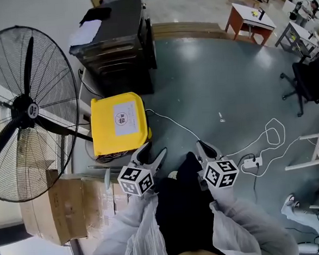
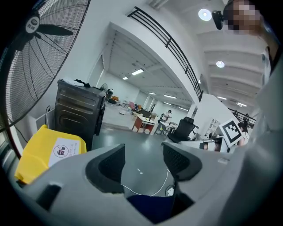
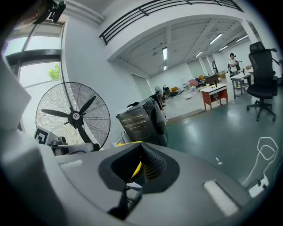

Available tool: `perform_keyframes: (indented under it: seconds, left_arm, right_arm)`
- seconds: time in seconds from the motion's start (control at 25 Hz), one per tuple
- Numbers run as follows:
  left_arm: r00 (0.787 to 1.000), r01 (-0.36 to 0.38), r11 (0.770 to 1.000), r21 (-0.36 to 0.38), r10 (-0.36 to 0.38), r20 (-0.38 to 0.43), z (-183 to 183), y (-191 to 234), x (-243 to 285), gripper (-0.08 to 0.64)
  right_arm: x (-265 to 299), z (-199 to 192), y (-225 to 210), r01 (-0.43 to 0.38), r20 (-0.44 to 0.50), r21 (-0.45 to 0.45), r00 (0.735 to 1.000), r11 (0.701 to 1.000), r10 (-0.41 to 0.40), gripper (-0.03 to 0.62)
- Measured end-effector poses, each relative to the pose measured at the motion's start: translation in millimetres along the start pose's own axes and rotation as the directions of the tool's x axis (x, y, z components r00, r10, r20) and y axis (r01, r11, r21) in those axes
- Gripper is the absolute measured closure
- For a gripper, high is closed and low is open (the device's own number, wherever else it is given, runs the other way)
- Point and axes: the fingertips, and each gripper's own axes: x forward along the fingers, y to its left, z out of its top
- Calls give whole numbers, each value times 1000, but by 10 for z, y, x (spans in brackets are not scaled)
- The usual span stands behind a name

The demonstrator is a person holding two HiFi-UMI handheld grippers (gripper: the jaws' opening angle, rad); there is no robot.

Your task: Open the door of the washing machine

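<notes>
1. Washing machine [image 1: 115, 45]: dark metal box in upper centre-left of head view, standing on grey-green floor [image 1: 211, 88]. White cloth [image 1: 86, 32] and black cloth [image 1: 94, 14] lie on top. Dark door [image 3: 158, 117] is on the face turned to frame right in right gripper view; looks closed.
2. Neither gripper touches the machine; both sit at lower centre of head view, well apart from it.
3. Yellow bin [image 1: 118, 124] w/ white label sits just below the machine in head view, between it and the grippers.
4. Left gripper [image 1: 155, 148]: fingers spread wide, nothing between them; only floor and a white cable show through the gap.
5. Right gripper [image 1: 201, 146]: fingers narrow, tips together, holding nothing; a sliver of the bin shows behind them in right gripper view.
6. Big pedestal fan [image 1: 27, 111] fills left of head view; cardboard box [image 1: 56, 210] below it at lower left.
7. White cable [image 1: 269, 133] loops across floor at right to a power strip [image 1: 251, 164].
8. Red-legged table [image 1: 250, 17] at upper right, black office chair [image 1: 309, 81] at right edge.
</notes>
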Motion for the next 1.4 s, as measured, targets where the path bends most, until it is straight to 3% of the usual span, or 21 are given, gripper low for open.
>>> perform_keyframes:
  seconds: [0.28,0.92,1.12,1.4]
  left_arm:
    - [1000,-22,999,-25,22,-7,105,254,387,296]
    - [997,-60,998,21,59,54,1552,990,2337,296]
    - [995,-80,997,3,80,59,1645,1175,2709,296]
    - [996,-94,996,6,94,11,1599,1284,2967,296]
  right_arm:
    - [388,74,-189,-21,-51,5,998,1000,21,583]
    - [2027,1732,-1287,-85,3,21,996,996,85,583]
    - [2405,1938,-1529,-102,-10,13,995,995,102,583]
    - [2638,1895,-1741,-78,-61,45,995,996,81,583]
